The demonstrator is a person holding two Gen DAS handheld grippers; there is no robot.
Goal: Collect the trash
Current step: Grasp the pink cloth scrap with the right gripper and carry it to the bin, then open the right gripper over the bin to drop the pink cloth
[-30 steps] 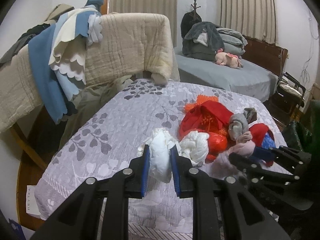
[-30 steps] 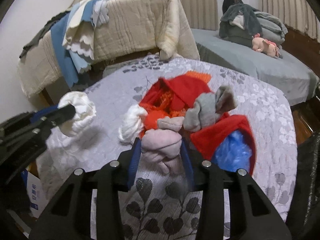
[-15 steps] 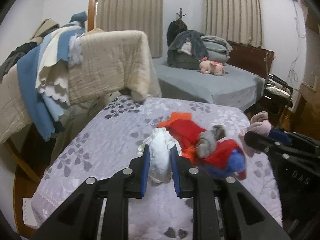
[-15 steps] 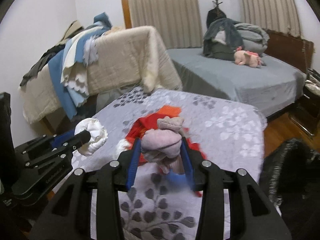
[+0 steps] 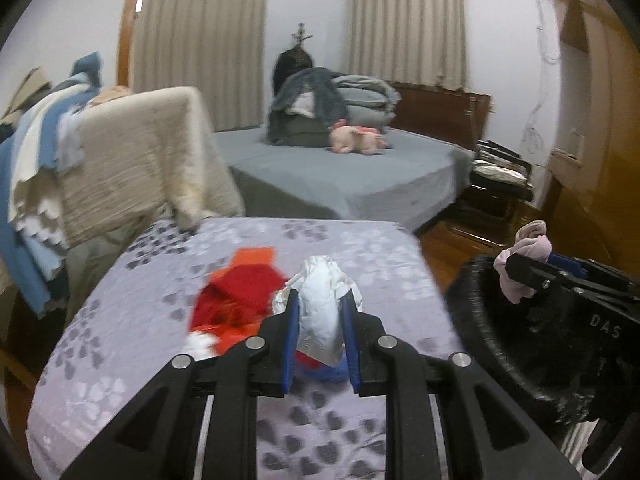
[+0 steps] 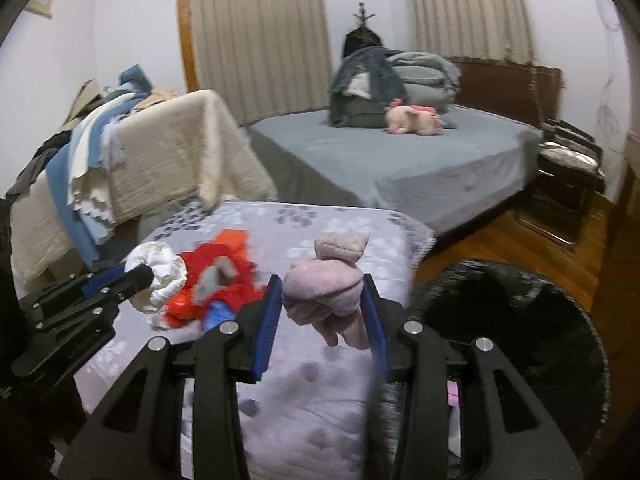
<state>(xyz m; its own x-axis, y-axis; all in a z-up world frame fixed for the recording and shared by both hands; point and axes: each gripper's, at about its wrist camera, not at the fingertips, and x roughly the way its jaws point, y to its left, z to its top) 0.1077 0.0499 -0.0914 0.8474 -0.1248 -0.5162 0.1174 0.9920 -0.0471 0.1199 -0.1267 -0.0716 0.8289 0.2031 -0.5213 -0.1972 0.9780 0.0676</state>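
Lilac bedspread, crumpled white tissue wad, knotted pink cloth

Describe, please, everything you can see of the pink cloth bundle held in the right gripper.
The pink cloth bundle is a soft, pale pink knitted or fleecy piece, knotted into a lump with a flat stitched end sticking up and loose ends hanging down. The right gripper is shut on it, its blue pads pressing both sides. It hangs in the air above the purple leaf-patterned bedspread, touching nothing else, beside the black bin. In the left wrist view it appears at the right, over the bin's rim.
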